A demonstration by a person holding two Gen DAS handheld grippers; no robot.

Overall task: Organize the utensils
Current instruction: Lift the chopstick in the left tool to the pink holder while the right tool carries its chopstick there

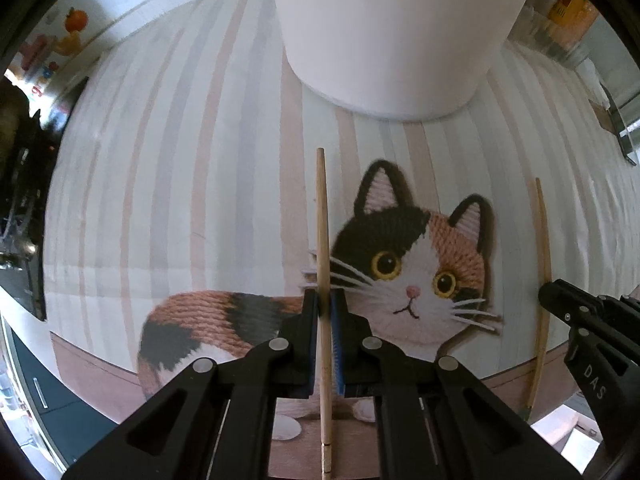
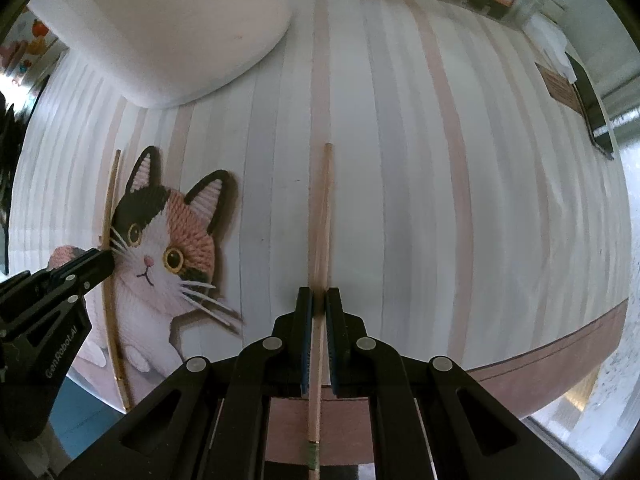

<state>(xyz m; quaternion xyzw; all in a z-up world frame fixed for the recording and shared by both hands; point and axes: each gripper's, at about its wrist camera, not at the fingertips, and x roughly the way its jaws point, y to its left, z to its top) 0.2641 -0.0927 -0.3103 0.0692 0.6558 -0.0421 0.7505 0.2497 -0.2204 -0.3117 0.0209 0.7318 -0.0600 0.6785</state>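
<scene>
while pointing down over the striped cat mat (image 1: 168, 184), the left hand-held gripper (image 1: 325, 304) is clamping one chopstick (image 1: 322, 216) and the right hand-held gripper (image 2: 319, 300) is clamping another chopstick (image 2: 323, 208), near a white cup (image 1: 392, 32).

Left wrist view: looking straight down along closed fingers (image 1: 325, 312), close above the striped tabletop (image 1: 160, 200), directly over the cat picture (image 1: 416, 264). Right wrist view: same downward aim, equally close, further along the stripes. Shared by both: the cat picture (image 2: 168, 248), the white pot (image 1: 392, 32) (image 2: 180, 28), and each other's fingers at the frame edge.
</scene>
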